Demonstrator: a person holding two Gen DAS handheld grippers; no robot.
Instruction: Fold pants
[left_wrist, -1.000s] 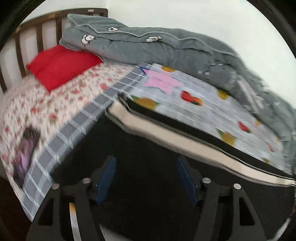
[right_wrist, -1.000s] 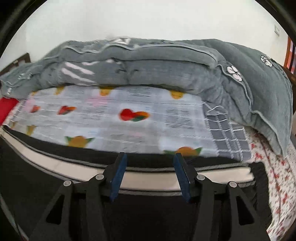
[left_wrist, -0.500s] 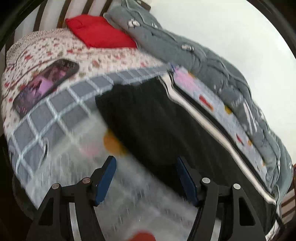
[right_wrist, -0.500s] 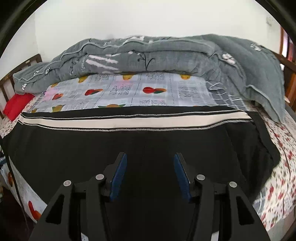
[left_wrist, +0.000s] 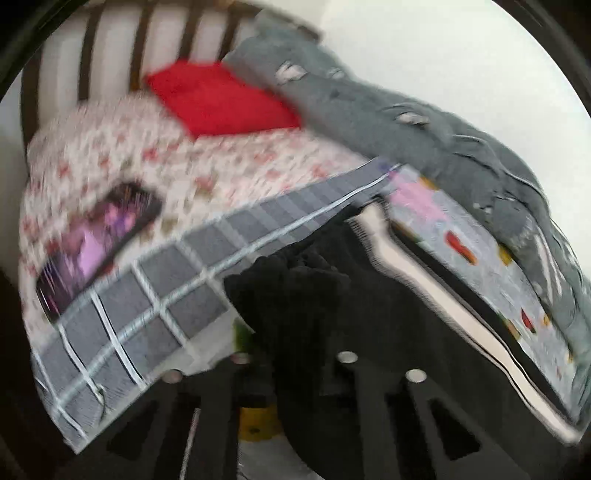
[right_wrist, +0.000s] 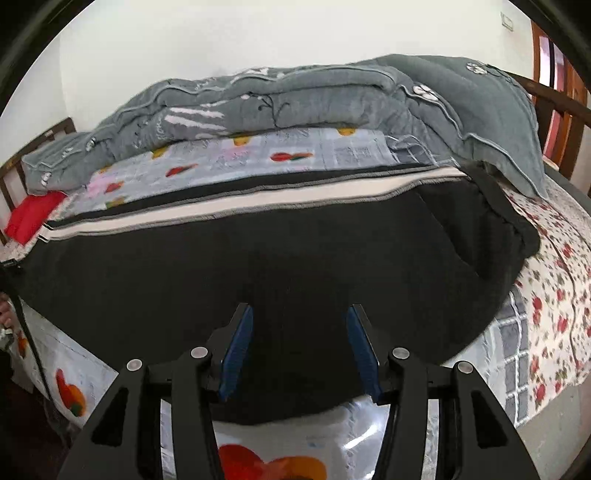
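Blue-padded fingers of my right gripper stand spread wide above the black fabric pants with a cream side stripe, gripping nothing. My left gripper shows its black arms drawn close together with a bunch of the pants' dark cloth heaped between them; blur and cloth hide the pads, so I cannot tell how firmly they pinch. The pants lie across the grey fruit-print bedsheet. No writing is readable anywhere.
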